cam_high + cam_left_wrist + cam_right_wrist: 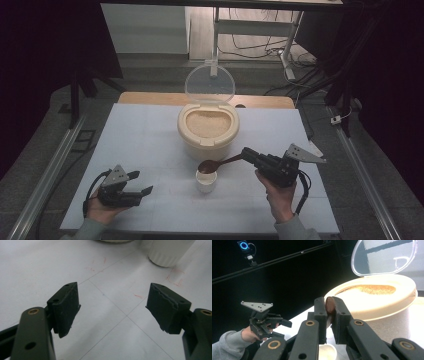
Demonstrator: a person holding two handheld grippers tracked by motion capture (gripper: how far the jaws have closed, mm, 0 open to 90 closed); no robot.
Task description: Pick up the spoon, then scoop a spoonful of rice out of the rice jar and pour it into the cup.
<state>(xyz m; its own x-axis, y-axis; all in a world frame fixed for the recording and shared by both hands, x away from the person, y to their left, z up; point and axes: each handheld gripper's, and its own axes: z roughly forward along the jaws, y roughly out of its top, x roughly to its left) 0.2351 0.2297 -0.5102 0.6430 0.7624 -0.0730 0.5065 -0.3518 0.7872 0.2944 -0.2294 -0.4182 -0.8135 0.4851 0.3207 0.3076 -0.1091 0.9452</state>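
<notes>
The right tongs (248, 154) are clamped on the handle of a brown wooden spoon (212, 164); in the right gripper view the handle end (330, 305) sits pinched between the two pads, no gap visible. The spoon's long axis runs level across the surface, from the tongs on the person's right toward the centre, with the bowl end directly over the small white cup (206, 182). The bowl hangs at or just above the cup's rim; contact cannot be told. Whether the spoon carries grain cannot be read from above. The cup stands just in front of the cream rice container (208, 131), near it but apart, and the container's clear lid (209, 84) is tipped up and back, leaving the grain open. Judged step: a tip or lowering of the spoon into the cup, which turns on the bowl staying centred over the narrow mouth; the margin to either side of the rim is small. The left tongs (141, 183) lie well apart to the left, low over the white surface (150, 130), jaws spread wide with nothing between them; the left gripper view shows bare surface between the pads (65, 307) and the ribbed cup (167, 252) ahead to the right. Open room lies all around the cup except at the container side.
</notes>
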